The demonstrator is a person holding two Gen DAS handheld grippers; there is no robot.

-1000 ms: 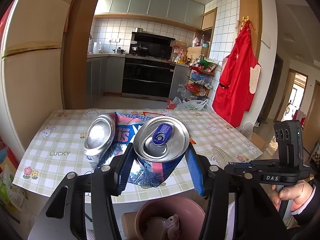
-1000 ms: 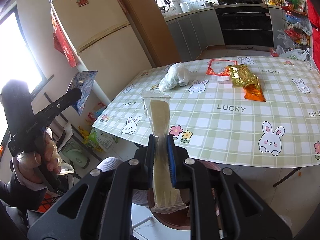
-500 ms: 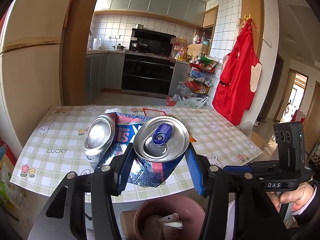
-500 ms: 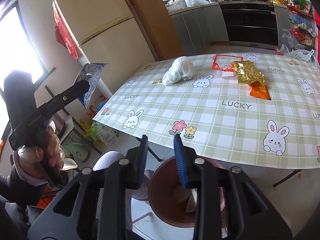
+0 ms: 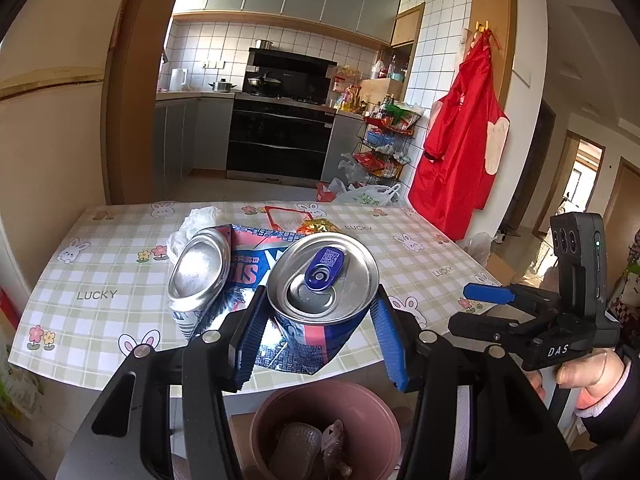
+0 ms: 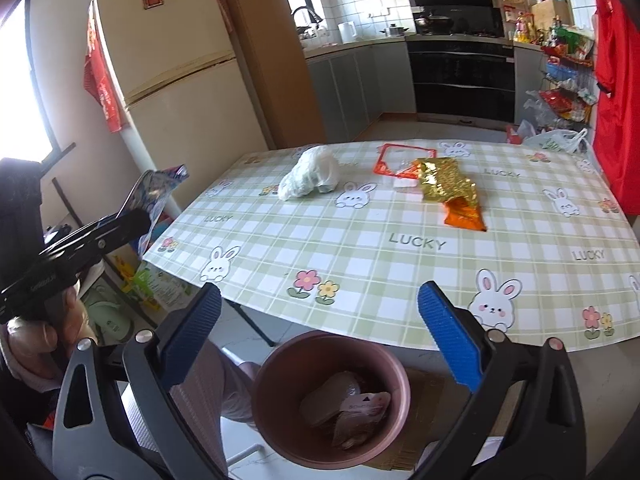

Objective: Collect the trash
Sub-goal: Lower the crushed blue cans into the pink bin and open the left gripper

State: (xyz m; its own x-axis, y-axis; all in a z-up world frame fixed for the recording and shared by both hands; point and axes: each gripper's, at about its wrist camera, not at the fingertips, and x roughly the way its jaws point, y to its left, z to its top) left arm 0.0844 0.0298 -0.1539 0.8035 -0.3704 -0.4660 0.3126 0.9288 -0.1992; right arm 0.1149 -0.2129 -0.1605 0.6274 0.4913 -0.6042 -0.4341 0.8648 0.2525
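Left gripper (image 5: 320,332): blue pads clamped on a crushed blue-and-red drink can (image 5: 320,292), its lid end facing the camera, its flattened base end bent off to the claw's left. Directly beneath this claw, a pink waste bin (image 5: 384,404) already holding wrappers. Right gripper (image 6: 320,332): jaws spread wide, holding nothing, poised over the same bin (image 6: 272,364) with discarded packets inside. Beyond the right claw, on the checked rabbit-print tablecloth (image 6: 360,256): a crumpled white plastic bag (image 6: 310,172) ahead and slightly left, a gold-and-orange snack wrapper (image 6: 452,188) ahead and right, a red-edged packet (image 6: 400,158) just behind it.
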